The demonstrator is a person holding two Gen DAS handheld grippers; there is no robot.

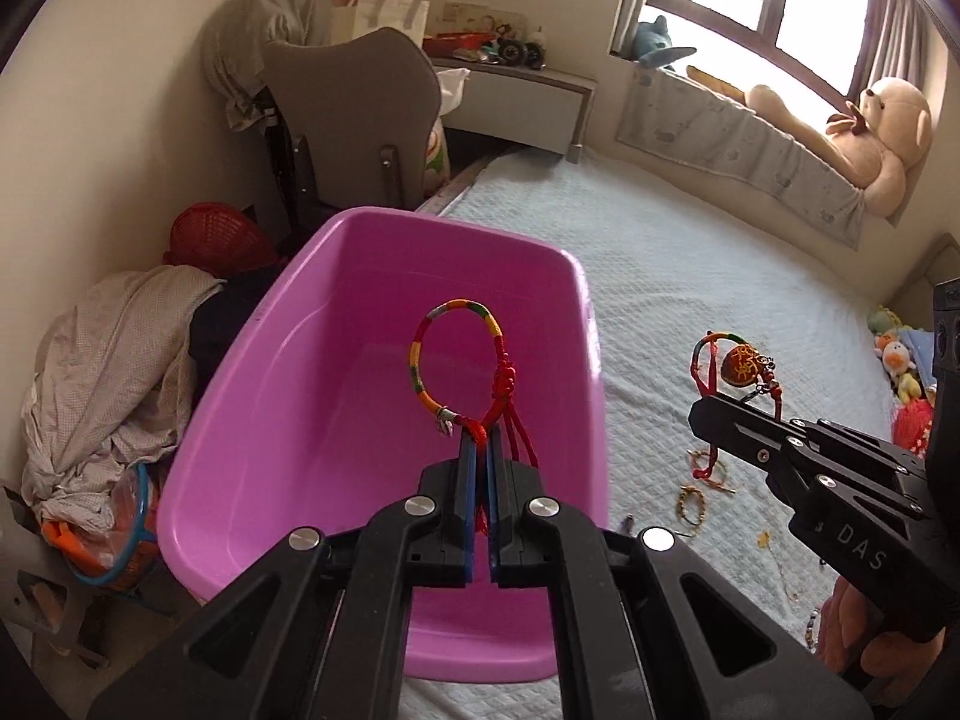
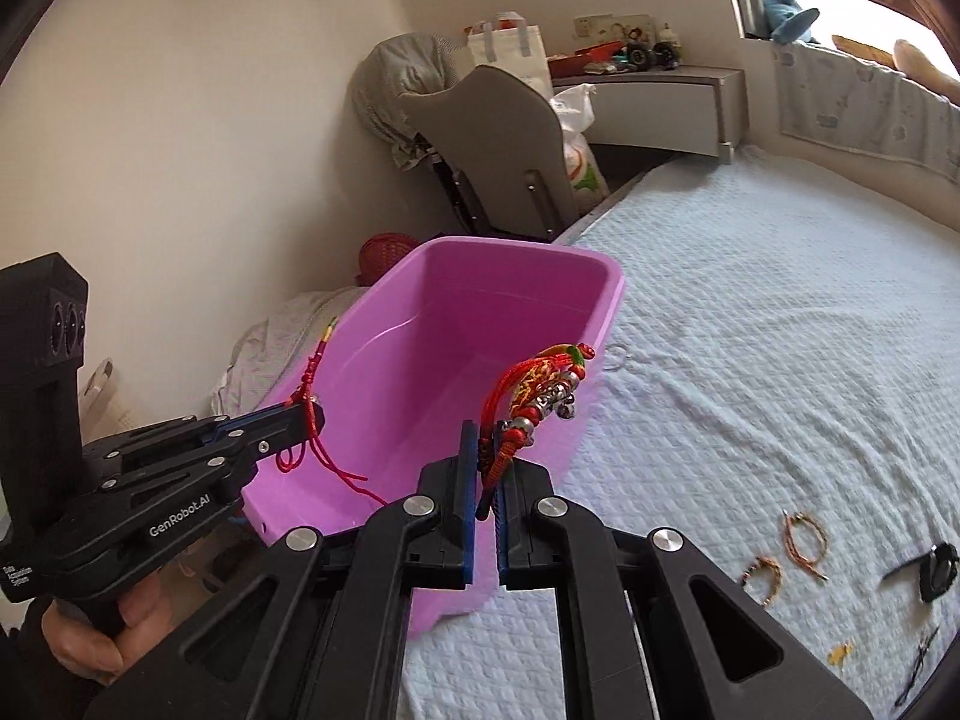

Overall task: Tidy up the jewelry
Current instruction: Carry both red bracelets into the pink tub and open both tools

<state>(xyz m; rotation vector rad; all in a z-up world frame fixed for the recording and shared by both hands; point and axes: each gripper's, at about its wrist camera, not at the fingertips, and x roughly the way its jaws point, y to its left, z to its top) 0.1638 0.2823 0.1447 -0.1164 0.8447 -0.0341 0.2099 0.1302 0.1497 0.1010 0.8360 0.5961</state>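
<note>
We find both pairs of tongs loaded and the pink bin (image 1: pixel 384 396) empty as far as its visible floor shows — nothing is sorted yet. The left tongs (image 1: pixel 480 450) are clamped on the red knot of a multicoloured cord bracelet (image 1: pixel 456 360), whose loop stands directly ahead of the tips, over the bin's interior. The right tongs (image 2: pixel 487 468) are clamped on a red charm bracelet with bells (image 2: pixel 540 390), held just ahead of the tips beside the bin's near rim. Still to do, in our judgement: release both pieces into the bin, then collect what lies on the bed (image 2: pixel 780 360) right of the right tongs — two small bracelets (image 2: pixel 786 546) and a dark watch-like item (image 2: pixel 936 564).
</note>
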